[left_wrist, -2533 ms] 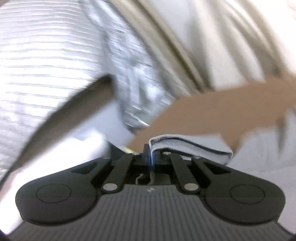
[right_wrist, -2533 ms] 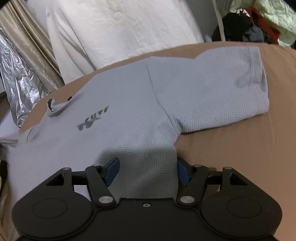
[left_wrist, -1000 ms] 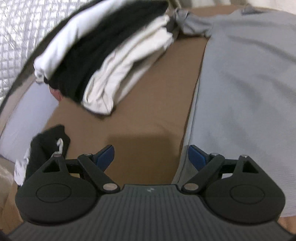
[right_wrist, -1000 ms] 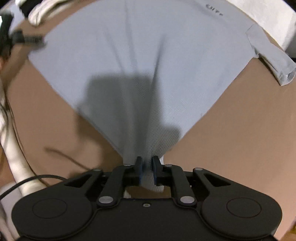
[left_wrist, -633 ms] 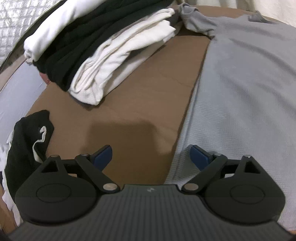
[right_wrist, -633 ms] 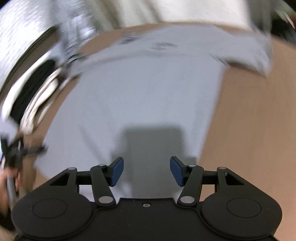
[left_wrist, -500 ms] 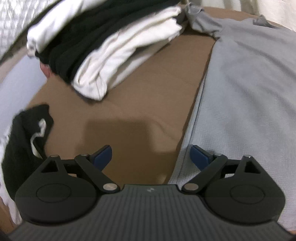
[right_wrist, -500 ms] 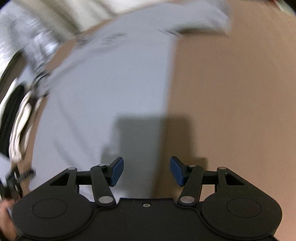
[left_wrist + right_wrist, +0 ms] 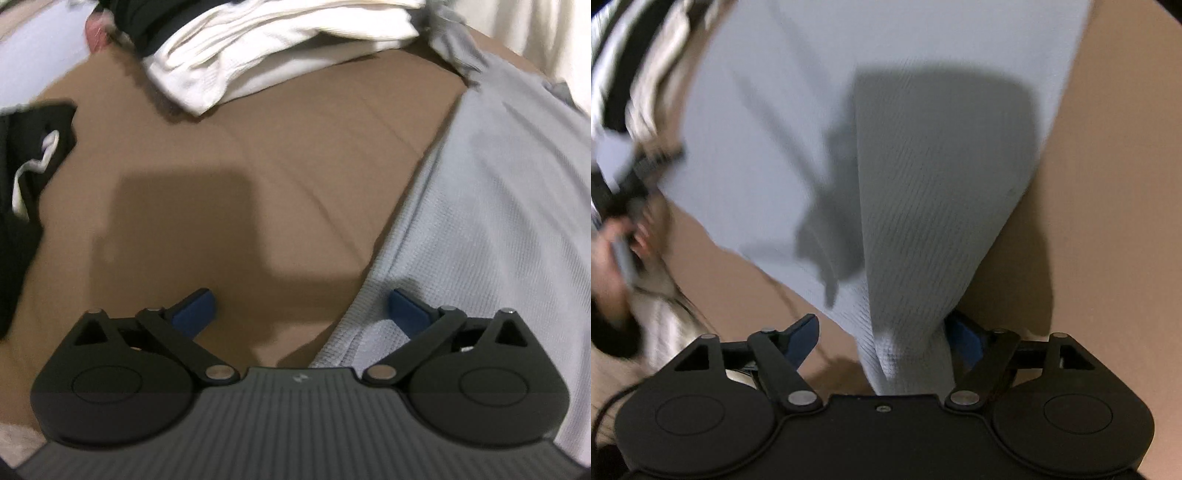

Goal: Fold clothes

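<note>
A light grey waffle-knit shirt (image 9: pixel 498 221) lies flat on the brown surface (image 9: pixel 258 166). In the left wrist view its left hem corner reaches in between the fingers of my left gripper (image 9: pixel 300 312), which is open; the right pad (image 9: pixel 406 314) sits over the fabric and the left pad over bare brown. In the right wrist view the shirt (image 9: pixel 923 166) narrows to a bunched corner lying between the fingers of my right gripper (image 9: pixel 882 338). That gripper is open, and the cloth presses against its right pad (image 9: pixel 964 341).
A stack of folded white and black clothes (image 9: pixel 258 48) lies beyond the left gripper. A black garment with a white cord (image 9: pixel 22 192) sits at the left edge. A blurred hand (image 9: pixel 613 254) shows left of the shirt in the right wrist view.
The right gripper, shut on the shirt a second ago, opened, swung about and came down over a hem corner. The left gripper stayed open and crept closer to the shirt's other corner.
</note>
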